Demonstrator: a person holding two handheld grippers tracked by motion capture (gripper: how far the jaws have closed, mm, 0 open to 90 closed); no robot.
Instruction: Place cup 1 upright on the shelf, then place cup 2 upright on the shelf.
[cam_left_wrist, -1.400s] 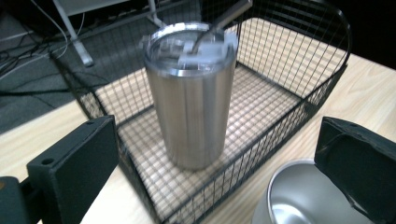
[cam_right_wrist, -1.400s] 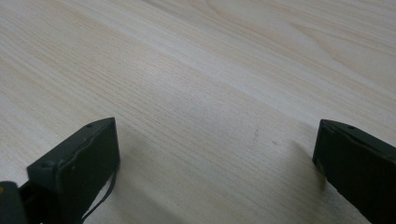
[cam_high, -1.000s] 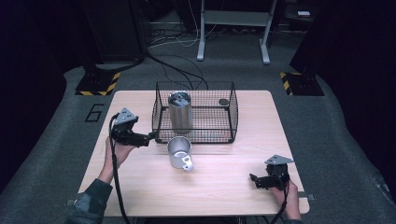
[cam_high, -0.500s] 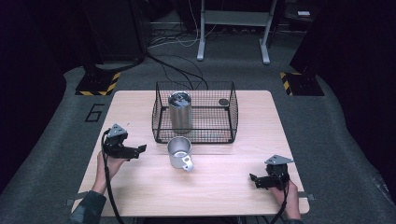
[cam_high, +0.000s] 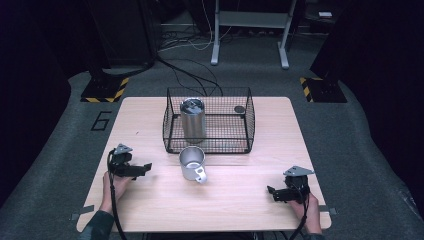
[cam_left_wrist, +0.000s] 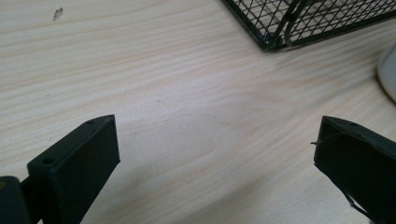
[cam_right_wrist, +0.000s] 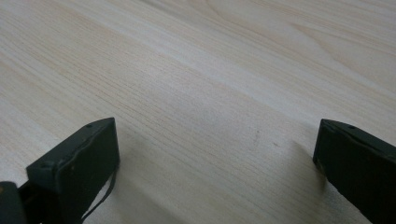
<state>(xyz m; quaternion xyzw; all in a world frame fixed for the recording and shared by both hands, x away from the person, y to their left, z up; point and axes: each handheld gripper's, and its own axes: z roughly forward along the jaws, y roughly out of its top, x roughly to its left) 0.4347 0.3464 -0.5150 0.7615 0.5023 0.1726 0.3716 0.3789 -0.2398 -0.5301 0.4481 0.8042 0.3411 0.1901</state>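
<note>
While both jaws stand spread over bare wood, the left gripper (cam_high: 142, 169) and the right gripper (cam_high: 276, 194) hold nothing. Between them lies a metal mug (cam_high: 192, 163), just before the wire basket (cam_high: 173, 127) holding a steel tumbler (cam_high: 192, 120). A "6" (cam_high: 101, 120) marks the floor.

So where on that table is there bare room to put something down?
Bare wood lies between the metal mug and the right gripper, and along both table edges beside the wire basket. It is crowded at the centre, where the mug sits just before the basket holding a steel tumbler.
</note>
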